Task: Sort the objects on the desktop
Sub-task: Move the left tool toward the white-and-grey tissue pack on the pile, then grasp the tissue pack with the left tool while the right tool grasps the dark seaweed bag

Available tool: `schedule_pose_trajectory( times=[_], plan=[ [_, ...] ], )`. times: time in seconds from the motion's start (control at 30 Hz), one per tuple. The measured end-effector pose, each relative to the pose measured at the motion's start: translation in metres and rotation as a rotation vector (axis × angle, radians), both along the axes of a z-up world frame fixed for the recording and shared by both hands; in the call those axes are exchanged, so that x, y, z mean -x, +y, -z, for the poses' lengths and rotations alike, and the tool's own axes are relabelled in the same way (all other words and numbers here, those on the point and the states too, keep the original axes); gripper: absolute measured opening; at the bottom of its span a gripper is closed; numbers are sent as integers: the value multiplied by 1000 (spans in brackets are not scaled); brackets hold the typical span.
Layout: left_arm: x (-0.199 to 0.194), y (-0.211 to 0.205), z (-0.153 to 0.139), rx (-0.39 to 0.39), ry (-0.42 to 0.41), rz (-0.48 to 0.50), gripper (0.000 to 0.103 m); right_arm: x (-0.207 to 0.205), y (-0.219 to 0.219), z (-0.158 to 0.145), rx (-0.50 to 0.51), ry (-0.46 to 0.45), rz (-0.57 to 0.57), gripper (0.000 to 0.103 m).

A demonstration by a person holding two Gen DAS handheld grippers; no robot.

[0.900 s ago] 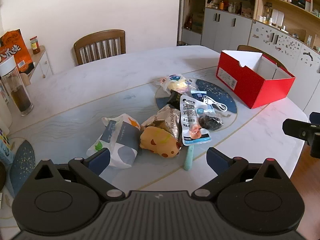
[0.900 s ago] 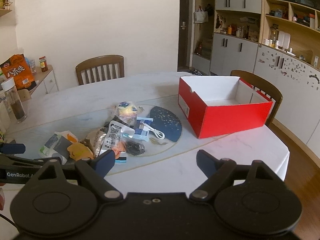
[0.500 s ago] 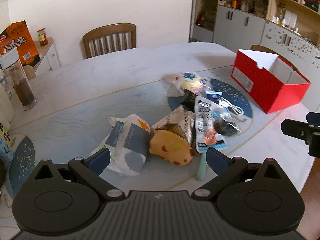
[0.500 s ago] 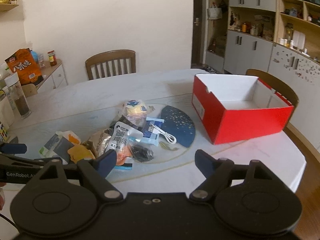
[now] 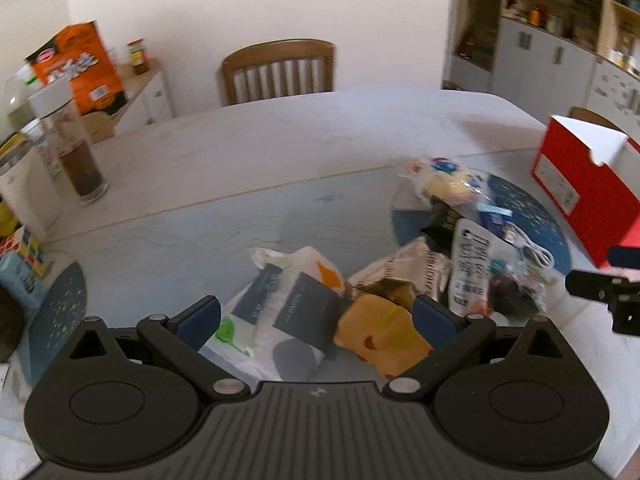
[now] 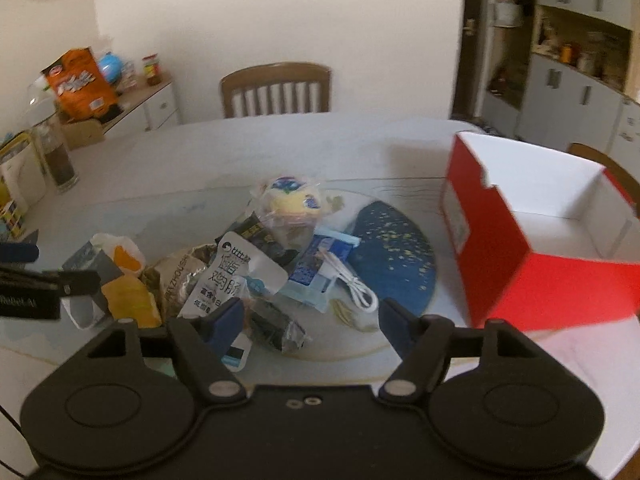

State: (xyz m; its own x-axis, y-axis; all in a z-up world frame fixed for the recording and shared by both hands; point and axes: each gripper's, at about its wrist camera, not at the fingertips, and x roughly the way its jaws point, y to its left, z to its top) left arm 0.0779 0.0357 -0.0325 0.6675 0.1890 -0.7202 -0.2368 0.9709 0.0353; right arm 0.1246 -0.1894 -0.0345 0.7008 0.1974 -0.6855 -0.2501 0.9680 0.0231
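A heap of small packets lies on the table, on the left side of the red box, which stands open with a white inside. Nearest the box, a white cable lies coiled on a light blue packet, over a dark blue speckled mat. Farther from the box sits a white snack pouch with dark lettering, a dark wrapped item just in front of it, and a clear bag holding a yellow bun behind it. Farther still come a brownish crinkled packet, a yellow toy with red spots, and, farthest from the box, a white bag with dark blue panels.

The left gripper hangs over the far end of the heap with its fingers spread wide, straddling the white bag and the yellow toy and grasping nothing. The right gripper hangs over the end of the heap nearer the box, fingers likewise apart and empty, above the dark wrapped item and the cable.

Well away from the box, across the table, a tall glass bottle of dark liquid stands upright. A wooden chair stands behind the table, and an orange bag rests on a low cabinet.
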Motion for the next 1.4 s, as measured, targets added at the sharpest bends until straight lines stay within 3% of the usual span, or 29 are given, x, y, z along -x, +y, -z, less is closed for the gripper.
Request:
schedule_pose_trajectory(
  times=[0.23,0.5,0.8,1.07,1.23,1.4],
  plan=[
    [-3,14,6,-15,20,-27,102,-11,4,8,11,29,-85,74],
    [-8,32,29,-78,75,222,102,-14,11,20,42,52,-91,75],
    [-20,51,51,-52,112,343,102,-17,24,34,82,69,-42,75],
    [-31,59,72,-27,146,366,102,-29,30,49,91,100,21,73],
    [-30,63,75,-9,133,356,101,-32,32,53,92,111,31,61],
    [-30,66,73,7,118,349,89,-33,35,53,93,123,37,44]
  ],
)
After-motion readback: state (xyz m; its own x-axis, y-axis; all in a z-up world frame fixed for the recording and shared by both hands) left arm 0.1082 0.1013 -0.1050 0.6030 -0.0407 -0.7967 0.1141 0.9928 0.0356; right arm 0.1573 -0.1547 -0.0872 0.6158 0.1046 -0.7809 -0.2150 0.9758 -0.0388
